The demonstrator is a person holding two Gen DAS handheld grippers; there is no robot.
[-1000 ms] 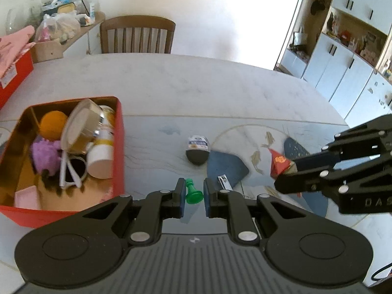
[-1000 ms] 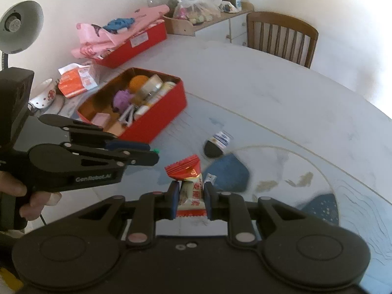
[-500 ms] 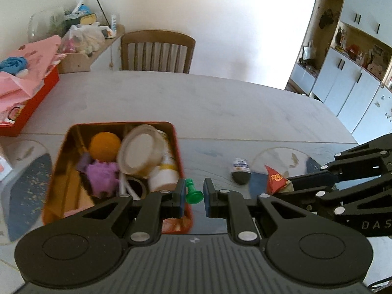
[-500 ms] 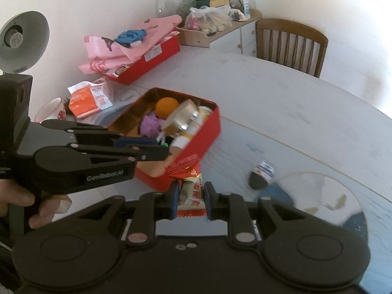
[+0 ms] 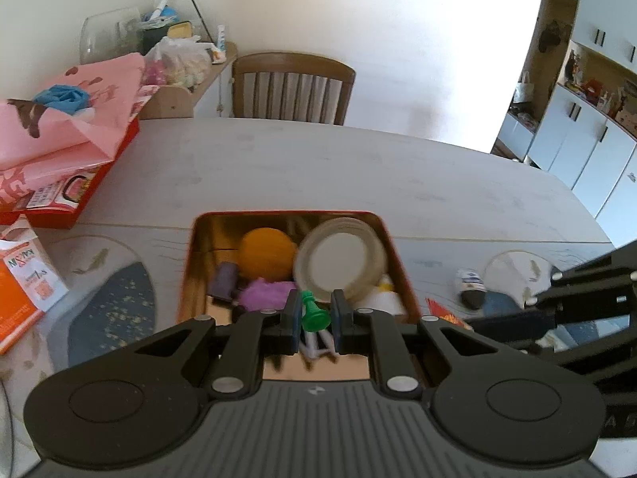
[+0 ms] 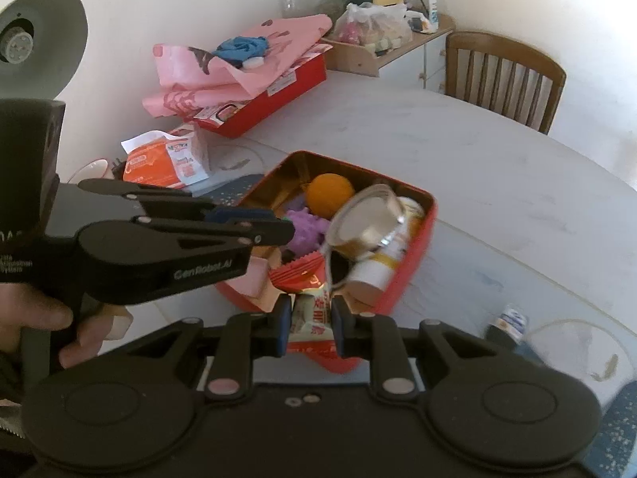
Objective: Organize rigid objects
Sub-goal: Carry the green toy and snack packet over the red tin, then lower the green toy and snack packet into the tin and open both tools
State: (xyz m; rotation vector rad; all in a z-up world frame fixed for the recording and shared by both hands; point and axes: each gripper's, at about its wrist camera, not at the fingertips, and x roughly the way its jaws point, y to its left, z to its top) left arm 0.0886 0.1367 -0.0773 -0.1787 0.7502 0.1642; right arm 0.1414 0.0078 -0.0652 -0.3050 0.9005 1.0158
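Note:
My left gripper is shut on a green chess pawn and holds it over the near part of the red tin box. The box holds an orange ball, a purple toy, a round tin and a white bottle. My right gripper is shut on a red snack packet above the near rim of the same box. The left gripper also shows in the right wrist view, over the box's left side.
A small dark-and-white object lies on the table right of the box. An orange carton and a second red box with pink paper sit at the left. A wooden chair stands at the far edge.
Both grippers have moved left from the open table to over the red tin box, each still holding its object. The box now sits centred under the left gripper.

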